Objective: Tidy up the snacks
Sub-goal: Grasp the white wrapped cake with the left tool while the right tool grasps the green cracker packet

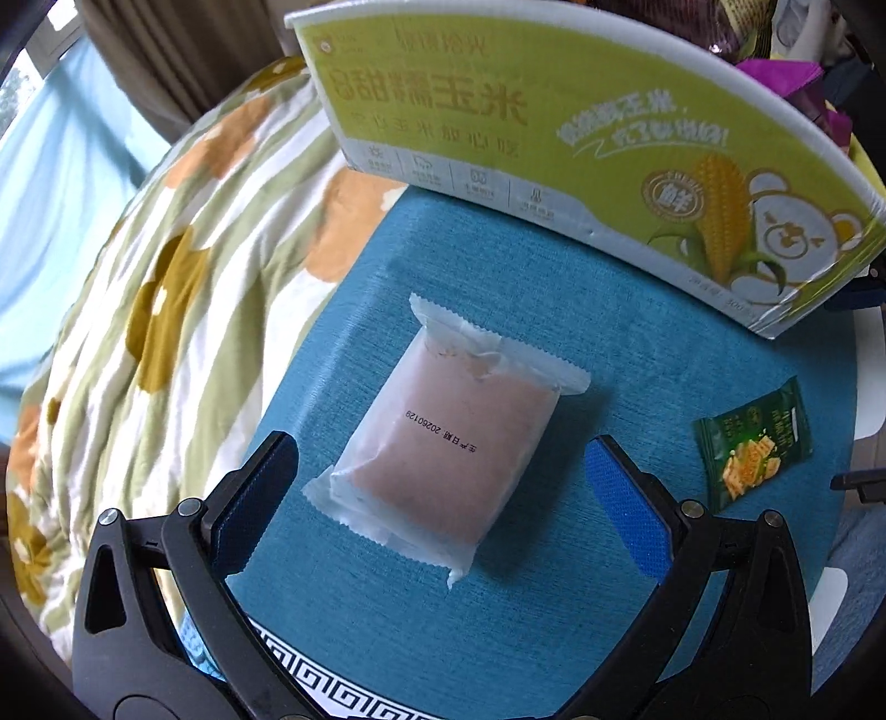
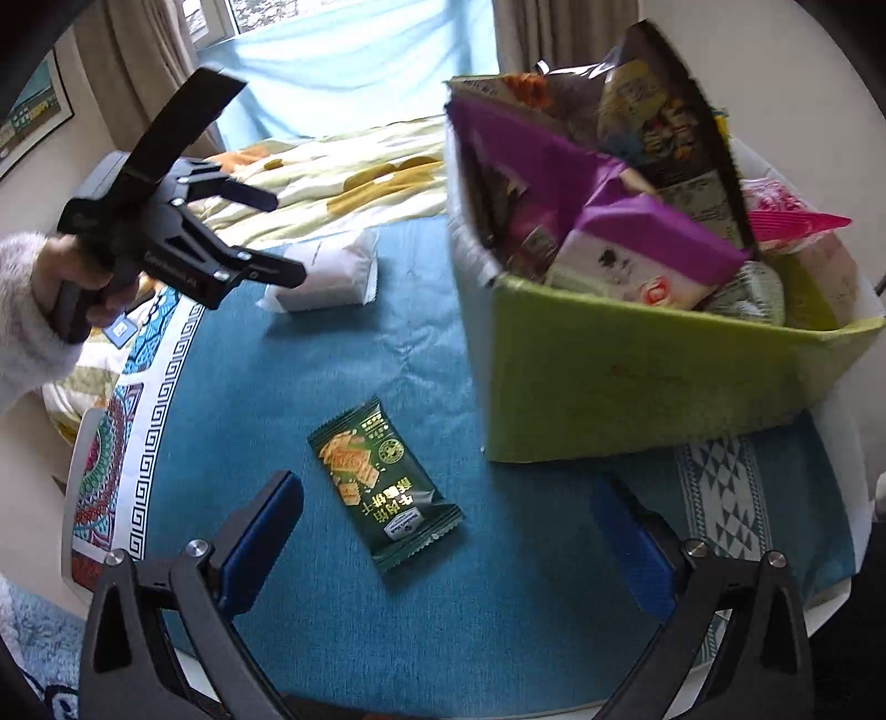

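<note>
Room: a bedroom corner with beige curtains (image 2: 559, 33) and a pale blue sheet over the window; a quilt (image 1: 155, 310) with orange and ochre blobs and green stripes lies past the tabletop's left edge.
Tabletop: covered by a teal woven cloth (image 2: 343, 609) with a white Greek-key border along its left edge.
Person's hand: in the right wrist view, a hand (image 2: 83, 277) in a fluffy white sleeve grips the left tool's handle.
Left gripper (image 1: 443, 487): black frame, blue textured pads; its fingers stand wide apart, holding nothing.
White snack pack (image 1: 443, 448): a frosted, crimp-edged pillow wrapper, pinkish-brown block showing through, a printed date on top. It lies flat mid-cloth, directly between and just ahead of the left fingers, touching neither.
Green cracker packet (image 2: 382, 487): a glossy dark green sachet with serrated ends and pictured crackers. It lies flat toward the near edge, between the right fingers and apart from both pads; in the left wrist view it sits right of the white pack, well apart.
Right gripper (image 2: 443, 531): same build, fingers spread wide, empty.
Snack box (image 2: 653, 376): lime green cardboard with a corn-and-bear print, standing at the far right side, crammed with packets, among them a purple bag (image 2: 637, 221). Its contents are blurred and overlapping, so most cannot be identified.
</note>
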Demonstrator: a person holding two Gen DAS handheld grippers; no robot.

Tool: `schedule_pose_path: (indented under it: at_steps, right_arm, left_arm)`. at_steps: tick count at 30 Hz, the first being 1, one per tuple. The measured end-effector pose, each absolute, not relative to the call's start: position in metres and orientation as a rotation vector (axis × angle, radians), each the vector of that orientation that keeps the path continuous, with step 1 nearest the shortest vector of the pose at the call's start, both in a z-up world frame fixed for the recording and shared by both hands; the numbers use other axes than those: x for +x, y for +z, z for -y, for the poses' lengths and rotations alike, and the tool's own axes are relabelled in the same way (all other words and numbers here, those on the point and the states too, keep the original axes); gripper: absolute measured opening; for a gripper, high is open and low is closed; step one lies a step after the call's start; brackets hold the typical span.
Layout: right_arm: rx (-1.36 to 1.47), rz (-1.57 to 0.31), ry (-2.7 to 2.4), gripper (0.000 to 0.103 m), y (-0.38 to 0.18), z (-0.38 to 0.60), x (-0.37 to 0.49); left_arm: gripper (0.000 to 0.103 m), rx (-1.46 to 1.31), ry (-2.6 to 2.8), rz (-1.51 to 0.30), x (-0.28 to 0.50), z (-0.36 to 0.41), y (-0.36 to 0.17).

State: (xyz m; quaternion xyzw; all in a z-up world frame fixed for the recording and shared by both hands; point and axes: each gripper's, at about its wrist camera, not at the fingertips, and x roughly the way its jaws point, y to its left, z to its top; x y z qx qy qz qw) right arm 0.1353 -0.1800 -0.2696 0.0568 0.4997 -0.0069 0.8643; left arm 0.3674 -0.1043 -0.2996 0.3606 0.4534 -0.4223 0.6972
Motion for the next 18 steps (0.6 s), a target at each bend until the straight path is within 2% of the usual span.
schedule_pose_path:
  at_steps: [3,8,10,14,18]
  right_arm:
    - [0.06,-1.085,0.044,0.103,-0.29,0.169,0.141]
    - [-0.007,-1.106,0.125,0.103,-0.308,0.16,0.148]
    - [-0.014,-1.109,0.146,0.103,-0.313,0.158,0.152]
    - [-0.026,-1.12,0.172,0.097,-0.319,0.153,0.158]
    - [-0.04,-1.134,0.203,0.085,-0.325,0.146,0.163]
  left_arm:
    - [0.101,0.826,-0.946,-1.016,0.371,0.107,-0.31]
    - [0.086,0.841,-0.963,-1.043,0.375,0.111,-0.321]
    - [0.085,0.854,-0.964,-1.04,0.376,0.113,-0.324]
    - [0.077,0.847,-0.986,-1.049,0.378,0.115,-0.325]
    - [0.073,0.849,-0.977,-1.038,0.374,0.112,-0.324]
